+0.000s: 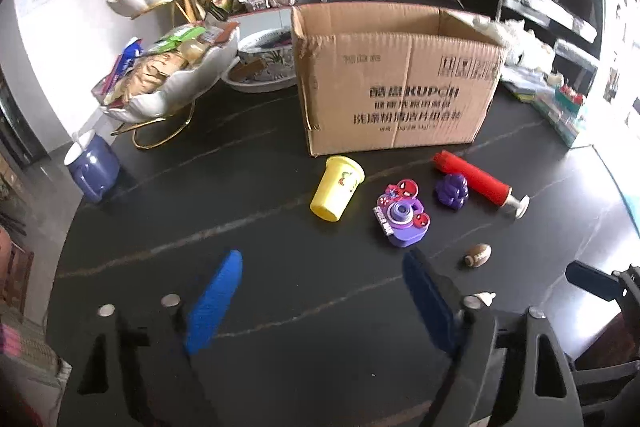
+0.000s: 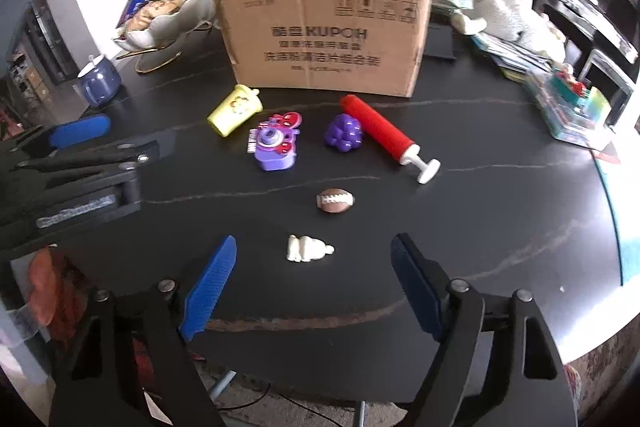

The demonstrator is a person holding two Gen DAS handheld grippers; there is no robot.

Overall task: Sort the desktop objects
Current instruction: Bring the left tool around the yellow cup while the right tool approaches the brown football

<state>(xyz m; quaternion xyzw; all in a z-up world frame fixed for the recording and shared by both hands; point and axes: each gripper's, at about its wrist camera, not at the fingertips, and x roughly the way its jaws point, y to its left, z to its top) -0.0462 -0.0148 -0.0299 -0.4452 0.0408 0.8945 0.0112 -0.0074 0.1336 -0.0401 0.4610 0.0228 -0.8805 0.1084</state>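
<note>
An open cardboard box (image 1: 396, 83) (image 2: 324, 31) stands on the black table. In front of it lie a tipped yellow cup (image 1: 337, 193) (image 2: 234, 110), a purple toy camera (image 1: 403, 219) (image 2: 275, 143), purple toy grapes (image 1: 453, 190) (image 2: 345, 131), a red hand pump (image 1: 474, 179) (image 2: 382, 131), a small brown football (image 1: 478, 255) (image 2: 335, 201) and a white figurine (image 2: 307, 249). My left gripper (image 1: 322, 263) is open and empty, short of the camera. My right gripper (image 2: 314, 247) is open, its fingers on either side of the white figurine without touching it.
A blue mug (image 1: 92, 167) (image 2: 98, 81) and a white tiered snack dish (image 1: 168, 75) (image 2: 160, 23) stand at the left. A patterned bowl (image 1: 264, 61) is behind them. A white plush toy (image 2: 516, 17) and boxed items (image 2: 576, 107) crowd the right edge.
</note>
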